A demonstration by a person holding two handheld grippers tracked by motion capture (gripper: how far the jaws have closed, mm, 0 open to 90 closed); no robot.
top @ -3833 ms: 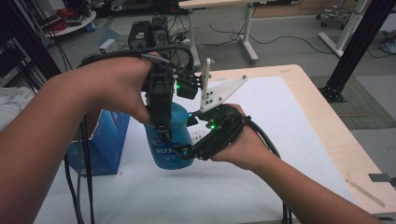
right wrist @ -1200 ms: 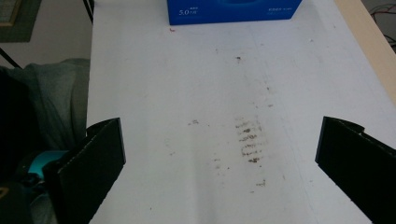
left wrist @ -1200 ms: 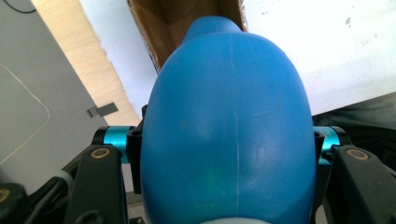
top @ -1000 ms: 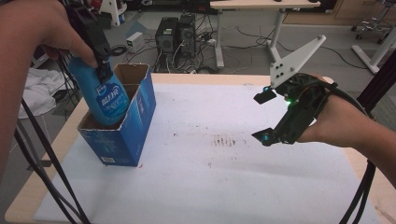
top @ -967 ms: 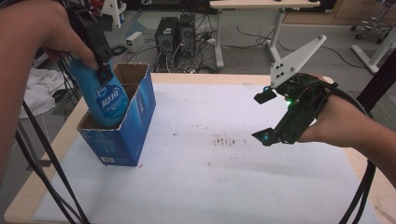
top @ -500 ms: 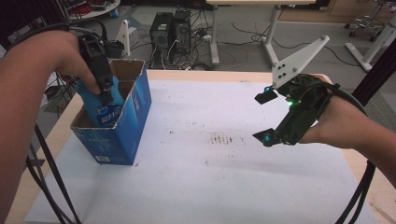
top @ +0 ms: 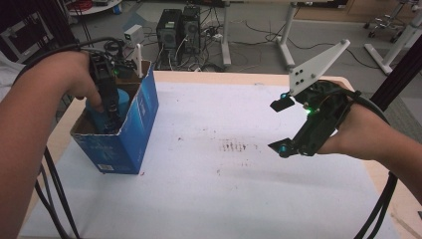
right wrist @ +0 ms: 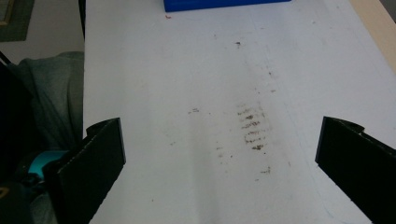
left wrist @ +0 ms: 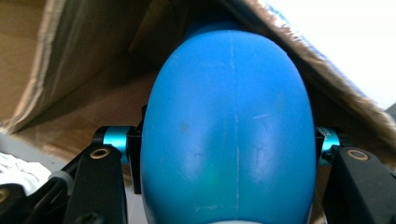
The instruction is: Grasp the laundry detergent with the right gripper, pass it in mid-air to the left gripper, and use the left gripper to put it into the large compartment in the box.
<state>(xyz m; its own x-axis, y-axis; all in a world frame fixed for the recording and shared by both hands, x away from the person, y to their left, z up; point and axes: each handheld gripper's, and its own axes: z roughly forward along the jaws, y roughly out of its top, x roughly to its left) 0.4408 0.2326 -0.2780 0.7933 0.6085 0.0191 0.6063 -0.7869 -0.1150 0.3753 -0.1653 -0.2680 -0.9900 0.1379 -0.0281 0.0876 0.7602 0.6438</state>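
A blue plastic bottle [top: 101,115] sits low inside an open blue cardboard box [top: 130,133] at the table's left. My left gripper [top: 110,107] reaches down into the box and is shut on the bottle. In the left gripper view the bottle's rounded blue body [left wrist: 229,130] fills the space between the jaws, with brown box walls [left wrist: 79,56] around it. My right gripper [top: 279,125] hovers over the table's right side, wide open and holding nothing. Between its jaws, the right gripper view shows the bare white tabletop [right wrist: 219,93].
The white table surface [top: 224,189] carries a dark smudge [top: 239,148] near its middle. The box edge [right wrist: 224,4] appears at the top of the right gripper view. Computer towers [top: 180,30], cables and desk legs stand on the floor beyond the far edge.
My left gripper has lowered the blue bottle from above the box down into it. The right gripper has stayed open at the right.
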